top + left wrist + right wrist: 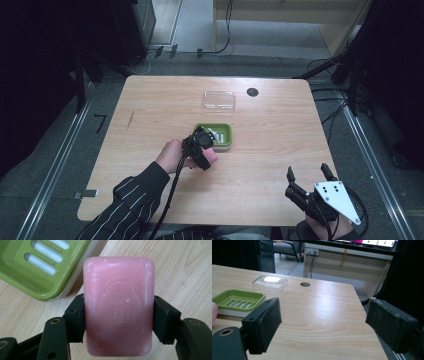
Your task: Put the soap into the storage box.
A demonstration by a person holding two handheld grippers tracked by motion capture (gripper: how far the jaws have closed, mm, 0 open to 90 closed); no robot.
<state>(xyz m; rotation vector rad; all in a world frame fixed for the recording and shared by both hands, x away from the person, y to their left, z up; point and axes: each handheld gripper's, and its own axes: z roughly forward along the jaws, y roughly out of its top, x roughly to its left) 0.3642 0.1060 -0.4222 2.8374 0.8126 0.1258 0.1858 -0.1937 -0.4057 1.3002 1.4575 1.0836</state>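
Observation:
A pink bar of soap [118, 307] with an embossed oval stamp sits clamped between the two black jaws of my left gripper [118, 320]. In the high view that left gripper [202, 150] hovers at the near-left corner of the green soap dish [222, 136], the soap [212, 156] peeking out pink at its tip. The green soap dish [27, 272] has slotted drain holes and lies up-left of the soap. My right gripper [307, 175] rests near the table's front right edge, open, its pads [265, 322] wide apart with nothing between them.
A clear plastic lid [219, 100] lies behind the dish, also seen as the clear lid [270, 283] in the right gripper view. A dark round grommet hole [252, 92] sits to its right. The wooden table [280, 145] ends close to the right gripper.

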